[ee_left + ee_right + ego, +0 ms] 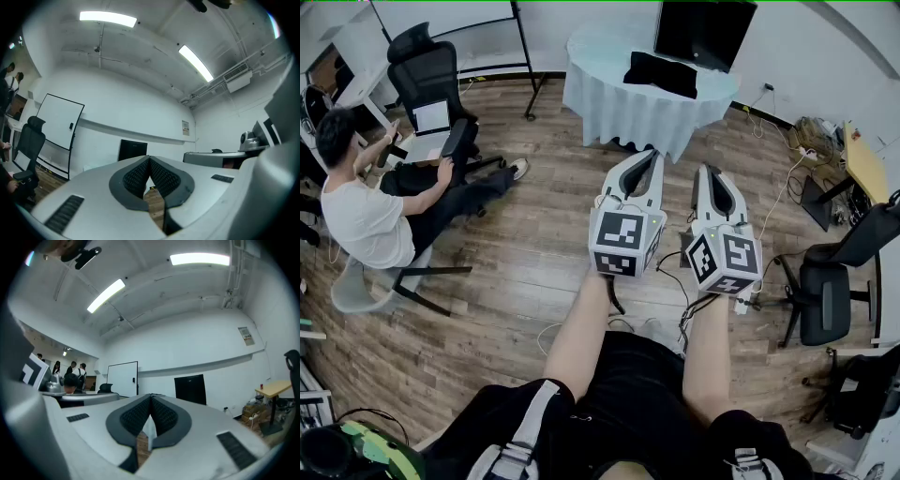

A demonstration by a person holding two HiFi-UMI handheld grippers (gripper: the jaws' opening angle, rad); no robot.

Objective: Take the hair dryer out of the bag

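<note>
Fingers of left gripper (649, 159) and right gripper (711, 176) clenched tight, pad against pad.

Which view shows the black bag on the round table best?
The head view: the black bag lies whole on the table. Neither gripper view shows it; of that spot, each catches just the dark screen behind it.

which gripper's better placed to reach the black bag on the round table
Probably left: the left gripper points nearly at the middle of the black fabric bag; the right gripper lines up further right. Both are shut.
</note>
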